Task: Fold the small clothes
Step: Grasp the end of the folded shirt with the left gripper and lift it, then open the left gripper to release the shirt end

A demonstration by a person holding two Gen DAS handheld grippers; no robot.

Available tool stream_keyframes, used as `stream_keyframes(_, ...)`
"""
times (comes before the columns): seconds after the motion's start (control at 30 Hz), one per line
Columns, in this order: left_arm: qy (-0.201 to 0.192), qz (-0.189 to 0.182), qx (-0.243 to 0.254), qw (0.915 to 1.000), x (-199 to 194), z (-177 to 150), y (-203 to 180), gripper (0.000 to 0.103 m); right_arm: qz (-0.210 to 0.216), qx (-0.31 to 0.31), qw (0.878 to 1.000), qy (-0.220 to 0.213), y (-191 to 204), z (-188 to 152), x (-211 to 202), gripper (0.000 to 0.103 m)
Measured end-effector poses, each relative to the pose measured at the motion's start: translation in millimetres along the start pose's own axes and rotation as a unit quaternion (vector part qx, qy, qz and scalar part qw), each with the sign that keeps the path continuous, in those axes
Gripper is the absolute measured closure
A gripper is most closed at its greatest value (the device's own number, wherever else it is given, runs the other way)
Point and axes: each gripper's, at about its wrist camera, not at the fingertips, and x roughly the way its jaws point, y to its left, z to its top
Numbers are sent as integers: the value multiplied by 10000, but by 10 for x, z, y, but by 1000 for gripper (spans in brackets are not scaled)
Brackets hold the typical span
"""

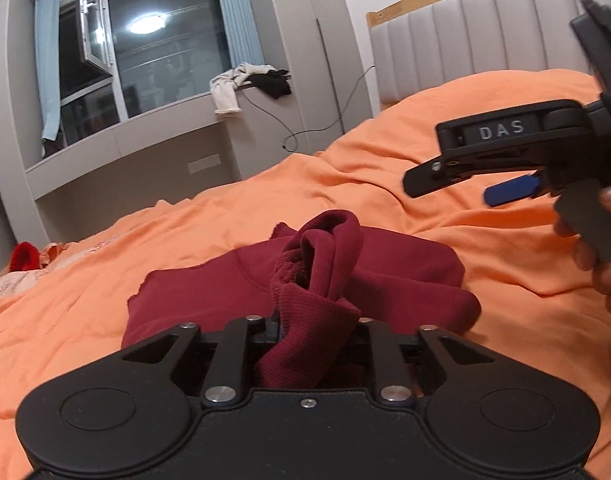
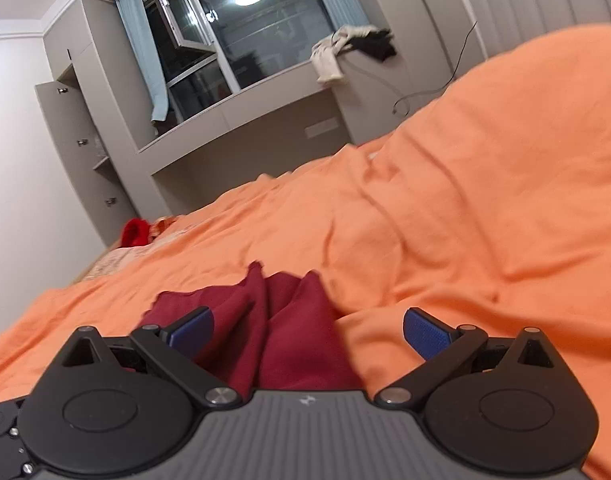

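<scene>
In the left wrist view, the left tongs [image 1: 311, 332] are sitting low over the bed covered in an orange sheet [image 1: 385, 184]. A ribbed cuff of the dark red knitted garment [image 1: 317, 280] is bunching up between their black fingers; the pads are hidden by cloth, so I cannot tell whether they are pressing it. The rest of the garment is lying flat on the sheet just beyond. Near the padded grey headboard [image 1: 485, 28], the right tongs [image 1: 457, 188] are hovering above the sheet, carrying a plate reading "DAS", gripped by a hand [image 1: 601, 256].

In the right wrist view, the right tongs [image 2: 307, 332] are standing wide, blue pads [image 2: 425, 334] well apart and pinching nothing. The garment [image 2: 289, 336] is lying crumpled between and below them.
</scene>
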Motion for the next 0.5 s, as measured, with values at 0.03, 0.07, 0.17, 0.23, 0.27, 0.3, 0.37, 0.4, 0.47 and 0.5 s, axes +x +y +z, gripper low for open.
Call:
stream_keyframes(0.03,16,-128,-9,9999,13,29,46,68,110,50,9999,5,-3,-7,15,0)
stream_keyframes(0.07,23,-251,-20,9997,-41,1,86,64,220,94,9997,-11,20,-27,34,0)
stream_keyframes(0.17,1,-581,124,9982,-119,-17,109,53,548,255,9982,-44,58,-18,96,0)
stream_keyframes(0.23,-81,-673,256,9974,-164,3,113,45,775,367,9963,-37,74,-15,144,0)
stream_keyframes(0.27,-124,-710,294,9970,-164,30,127,40,875,422,9953,-24,76,-14,162,0)
stream_keyframes(0.3,-167,-747,326,9965,-188,32,132,37,987,482,9939,8,83,-16,192,0)
stream_keyframes(0.37,-285,-792,356,9958,-248,20,159,33,1092,585,9923,51,103,-38,243,0)
stream_keyframes(0.4,-347,-791,341,9957,-277,1,161,31,1105,657,9917,53,114,-52,263,0)
stream_keyframes(0.47,-508,-753,227,9956,-331,-70,197,32,1253,781,9890,84,134,-75,307,0)
stream_keyframes(0.5,-566,-723,167,9956,-355,-107,213,33,1357,827,9872,103,144,-85,327,0)
